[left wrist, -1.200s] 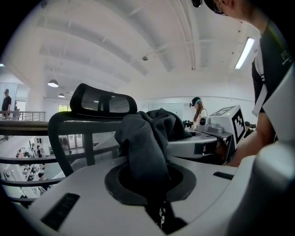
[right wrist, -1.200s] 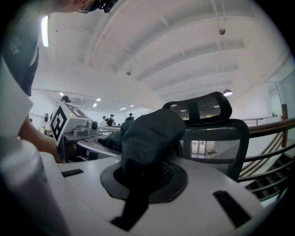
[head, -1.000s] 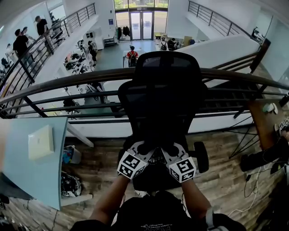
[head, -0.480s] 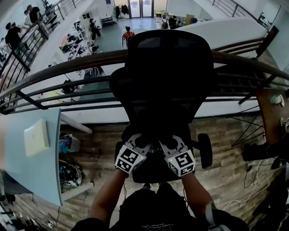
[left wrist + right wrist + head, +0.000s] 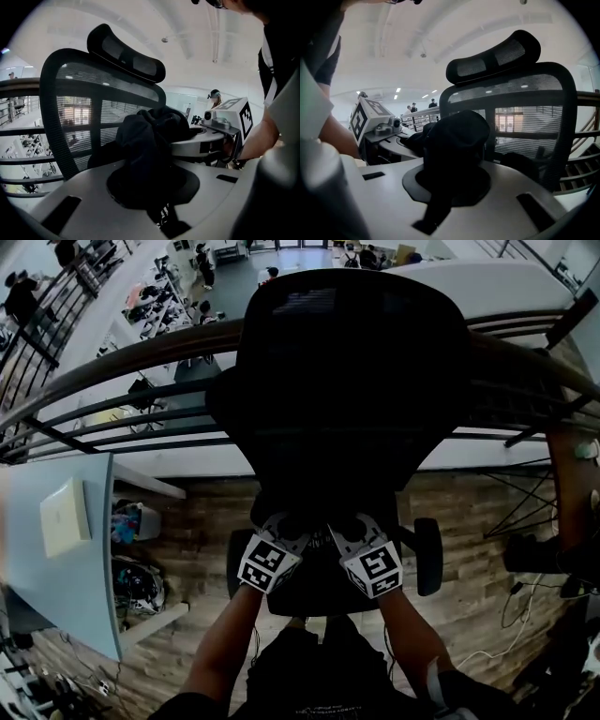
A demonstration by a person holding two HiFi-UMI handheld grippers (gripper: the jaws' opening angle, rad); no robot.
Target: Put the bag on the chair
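Observation:
A black mesh office chair (image 5: 352, 381) with a headrest stands right in front of me, its back facing me from the far side of its seat (image 5: 323, 589). My left gripper (image 5: 284, 529) and right gripper (image 5: 353, 529) are side by side over the seat, close to the backrest. Each is shut on a bunch of the black bag's fabric (image 5: 150, 140) (image 5: 454, 138), which bulges out between the jaws. In the left gripper view the chair's back (image 5: 70, 103) rises just behind the bag, and in the right gripper view it stands close behind as well (image 5: 525, 108). From above, the bag blends into the dark chair.
A curved railing (image 5: 112, 381) runs behind the chair, with a lower floor and people beyond it. A light blue table (image 5: 52, 568) carrying a white box (image 5: 64, 515) stands at the left, with clutter (image 5: 136, 582) beneath it. Cables (image 5: 525, 634) lie on the wooden floor at the right.
The chair has come closer and fills more of the head view. Both grippers have moved forward over the seat toward the backrest, still holding the bag.

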